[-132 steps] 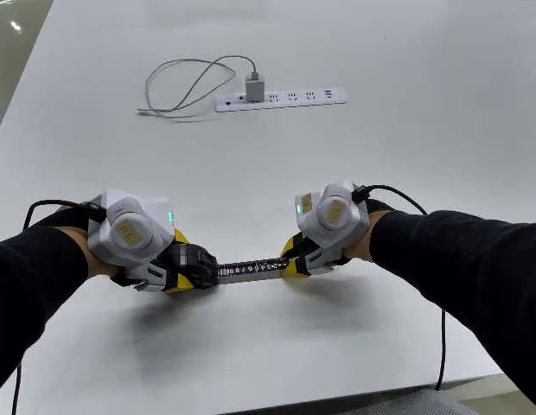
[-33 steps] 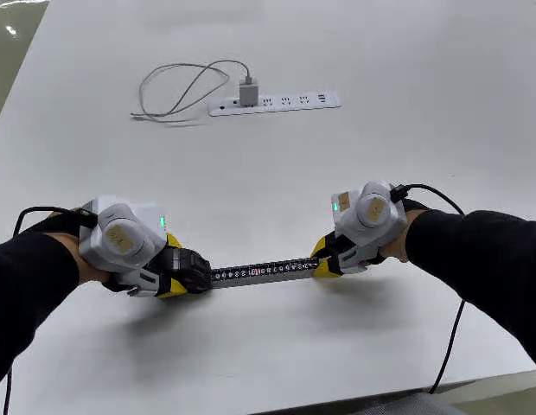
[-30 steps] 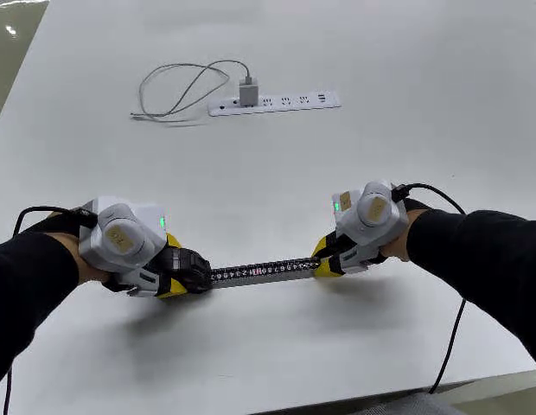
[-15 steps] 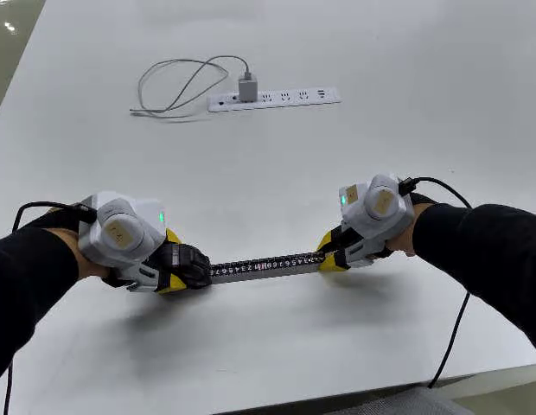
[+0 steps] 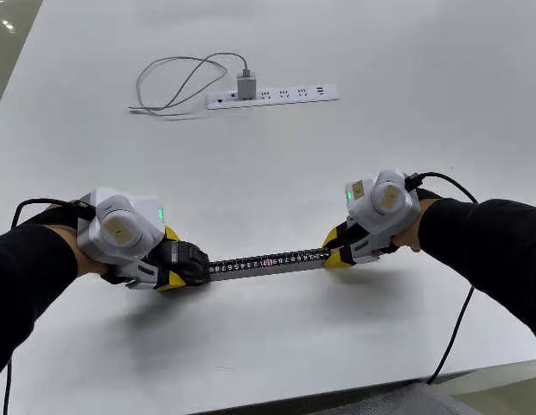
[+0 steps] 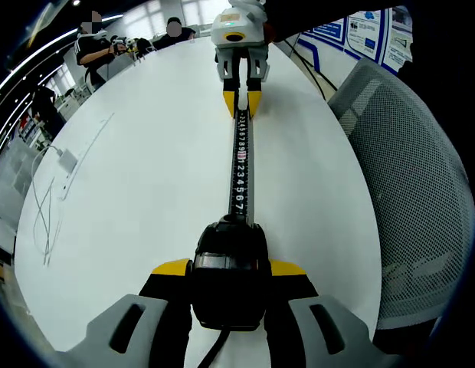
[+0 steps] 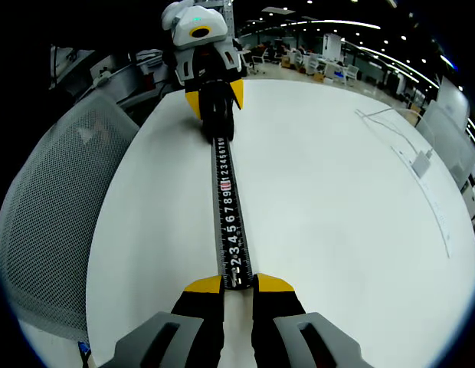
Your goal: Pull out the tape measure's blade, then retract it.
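Being clamped by left gripper [image 5: 173,258]: black boxy tape measure [image 5: 190,262], jaws narrowed around case, low over white tabletop [image 5: 354,130]. Being pinched at tip by right gripper [image 5: 332,250]: dark numbered blade [image 5: 268,262], jaws nearly closed on it. Blade being held stretched straight between grippers, just above tabletop. White power strip [image 5: 285,93] with plugged charger [image 5: 245,86] lying well apart at far side.
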{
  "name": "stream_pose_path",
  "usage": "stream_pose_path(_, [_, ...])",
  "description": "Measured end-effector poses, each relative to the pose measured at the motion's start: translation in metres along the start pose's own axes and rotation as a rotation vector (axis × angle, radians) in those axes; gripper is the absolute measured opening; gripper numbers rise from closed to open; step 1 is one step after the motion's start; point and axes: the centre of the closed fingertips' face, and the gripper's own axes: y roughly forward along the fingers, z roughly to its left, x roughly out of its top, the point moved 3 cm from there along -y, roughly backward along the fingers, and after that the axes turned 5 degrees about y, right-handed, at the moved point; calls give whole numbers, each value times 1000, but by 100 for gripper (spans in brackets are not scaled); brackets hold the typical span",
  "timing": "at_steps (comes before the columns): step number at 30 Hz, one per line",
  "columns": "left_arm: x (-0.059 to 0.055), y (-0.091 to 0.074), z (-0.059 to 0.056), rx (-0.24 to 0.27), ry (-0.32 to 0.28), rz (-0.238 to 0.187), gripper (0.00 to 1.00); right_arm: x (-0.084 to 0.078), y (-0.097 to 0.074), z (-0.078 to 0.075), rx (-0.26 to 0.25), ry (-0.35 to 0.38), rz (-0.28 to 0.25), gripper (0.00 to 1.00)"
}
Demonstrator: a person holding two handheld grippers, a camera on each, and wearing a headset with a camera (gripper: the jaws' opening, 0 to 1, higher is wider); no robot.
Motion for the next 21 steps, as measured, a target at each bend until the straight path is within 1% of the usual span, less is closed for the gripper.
stream_pose_path(21, [-1,0,0,0,2,-2,31,-5,-7,1,-2,9,5,9])
